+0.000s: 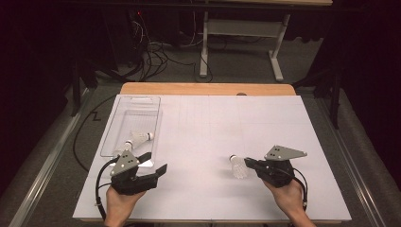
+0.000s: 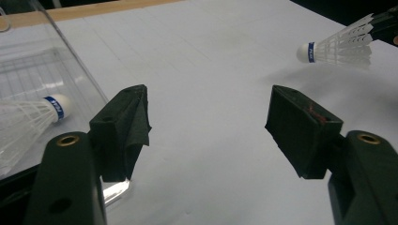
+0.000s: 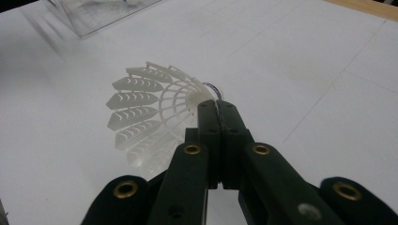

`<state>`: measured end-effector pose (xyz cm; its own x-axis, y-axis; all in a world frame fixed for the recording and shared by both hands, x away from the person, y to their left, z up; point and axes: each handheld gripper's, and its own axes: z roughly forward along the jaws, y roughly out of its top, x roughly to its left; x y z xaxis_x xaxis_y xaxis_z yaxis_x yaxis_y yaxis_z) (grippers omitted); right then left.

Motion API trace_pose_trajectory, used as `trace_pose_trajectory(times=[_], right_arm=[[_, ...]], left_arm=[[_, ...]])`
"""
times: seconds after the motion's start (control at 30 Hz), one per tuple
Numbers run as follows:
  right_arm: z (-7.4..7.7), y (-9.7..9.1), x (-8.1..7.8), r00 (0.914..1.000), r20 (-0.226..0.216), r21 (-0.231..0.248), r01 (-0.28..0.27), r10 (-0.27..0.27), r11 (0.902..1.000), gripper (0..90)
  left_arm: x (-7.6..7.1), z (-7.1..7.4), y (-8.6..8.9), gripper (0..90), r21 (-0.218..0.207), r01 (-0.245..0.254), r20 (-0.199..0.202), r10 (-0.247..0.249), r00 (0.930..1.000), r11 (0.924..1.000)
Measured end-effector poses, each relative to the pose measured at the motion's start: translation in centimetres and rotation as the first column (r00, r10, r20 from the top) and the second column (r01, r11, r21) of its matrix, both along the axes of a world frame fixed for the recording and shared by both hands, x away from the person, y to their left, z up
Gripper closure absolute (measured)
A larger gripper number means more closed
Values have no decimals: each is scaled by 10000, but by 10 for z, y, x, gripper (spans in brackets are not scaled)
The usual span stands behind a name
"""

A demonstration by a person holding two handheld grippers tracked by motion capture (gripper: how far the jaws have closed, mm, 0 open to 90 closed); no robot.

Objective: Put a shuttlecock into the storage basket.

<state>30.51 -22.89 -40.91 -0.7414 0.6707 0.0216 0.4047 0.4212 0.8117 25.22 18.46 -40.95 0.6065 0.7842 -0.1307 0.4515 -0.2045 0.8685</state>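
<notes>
Right gripper (image 1: pixel 249 164) clamped tight on a white shuttlecock (image 1: pixel 239 167), pinching the skirt's edge, jaws pressed flat together; cork end pointing away from the fingertips, feathers fanning out just beside them. Held a touch above the white table (image 1: pixel 213 127), shadow underneath in the left gripper view.

Left gripper (image 1: pixel 157 162) empty, jaws spread wide, nothing between the pads (image 2: pixel 300 129). Clear plastic tray (image 1: pixel 124 106) right beside its left finger, the near corner just about touching. Inside the tray, a second shuttlecock (image 1: pixel 140 137), lying on its side, blue-banded cork aimed toward the open fingers.

So, judging by the layout: one bird already boxed, half the job looking done. Remaining: carrying the held one across from the right fingertips over to the tray, well apart from it for now, then letting go over the rim. Possibly a handover to those waiting open fingers first, hard to say. Thin grip on the skirt, so some risk of a slip on the way.
</notes>
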Motion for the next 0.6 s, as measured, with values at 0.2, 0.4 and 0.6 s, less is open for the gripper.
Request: trace_pose_trajectory(times=[0.2,0.4,0.6], right_arm=[[0,1,0,10000,-21,0,-14,14,10000,900],[-1,2,1,10000,-35,-28,-50,50,10000,900],[-1,3,2,9999,-41,-33,-94,94,10000,900]], left_arm=[[8,1,-10,309,97,235,-385,-231,9990,9997],[14,3,-21,330,341,342,-754,-315,9967,9988],[22,6,-31,348,445,569,-1129,-516,9923,9974]])
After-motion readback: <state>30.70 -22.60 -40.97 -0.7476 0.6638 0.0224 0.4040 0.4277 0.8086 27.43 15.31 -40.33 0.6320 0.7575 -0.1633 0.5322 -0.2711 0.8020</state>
